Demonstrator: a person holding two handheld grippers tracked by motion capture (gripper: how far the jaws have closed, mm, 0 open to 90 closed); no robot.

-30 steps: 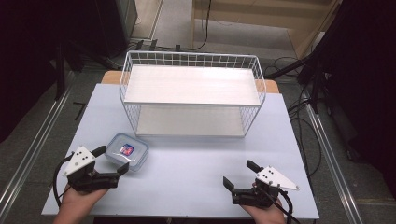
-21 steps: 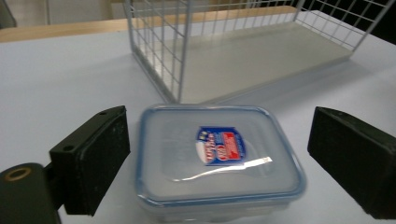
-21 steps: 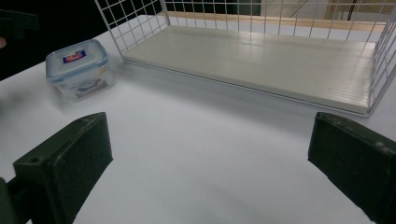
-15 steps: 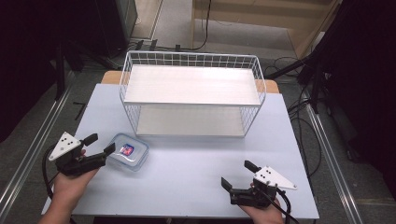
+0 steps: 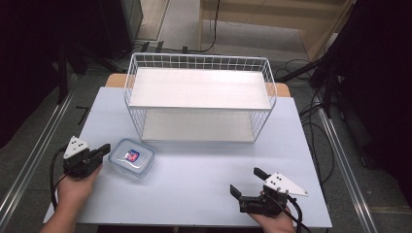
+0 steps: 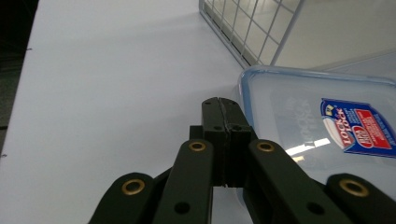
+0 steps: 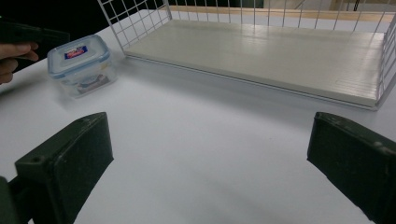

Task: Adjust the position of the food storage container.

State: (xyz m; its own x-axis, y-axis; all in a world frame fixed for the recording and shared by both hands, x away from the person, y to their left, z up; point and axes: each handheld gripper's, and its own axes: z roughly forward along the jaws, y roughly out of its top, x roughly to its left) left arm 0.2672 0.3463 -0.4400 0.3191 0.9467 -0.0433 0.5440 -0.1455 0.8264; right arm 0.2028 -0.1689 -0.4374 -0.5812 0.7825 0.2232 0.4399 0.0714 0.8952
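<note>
Just one clear container [image 5: 131, 158] with a blue-rimmed lid and red-blue label; left gripper [image 5: 103, 149] jaws have just pressed together empty beside it; right gripper [image 5: 247, 182] jaws spread.

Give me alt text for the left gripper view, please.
The left gripper, jaws shut on nothing, points past the left edge of a clear plastic food container with a red and blue lid label, on a white table. A white wire rack stands beyond.
</note>
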